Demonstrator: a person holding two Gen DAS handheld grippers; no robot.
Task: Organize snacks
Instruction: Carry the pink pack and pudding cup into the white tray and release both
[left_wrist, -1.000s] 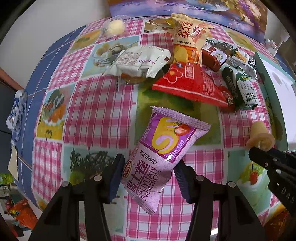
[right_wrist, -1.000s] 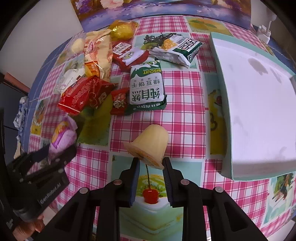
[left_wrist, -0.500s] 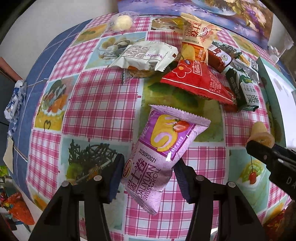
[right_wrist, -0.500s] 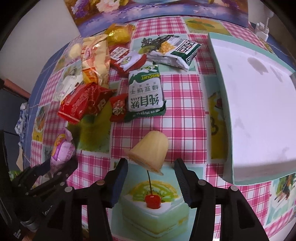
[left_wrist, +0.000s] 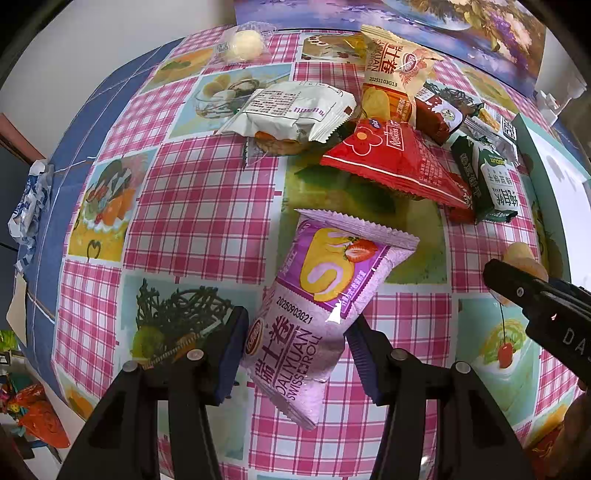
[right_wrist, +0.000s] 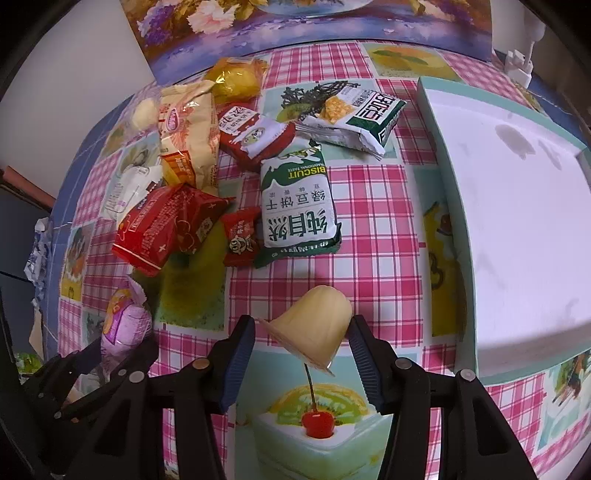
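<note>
The white tray (right_wrist: 517, 221) lies to the right of the right tool (right_wrist: 301, 354), which is the nearer one. The purple Swiss roll packet (left_wrist: 325, 306) is pinched in the left tool (left_wrist: 295, 350), long axis running away from it. The jelly cup (right_wrist: 314, 328) (tilted) sits between the right tool's jaws, which have just been opening; the right pad looks to touch it, the left stands clear.

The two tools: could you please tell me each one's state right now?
Left tool: closed on the purple Swiss roll packet.
Right tool: open, jaws just opened, jelly cup between them.

Black plastic tongs (left_wrist: 295, 350), ribbed dark-blue pads (right_wrist: 236, 363), silver screws, white lettering on the right tongs (right_wrist: 301, 354)
</note>
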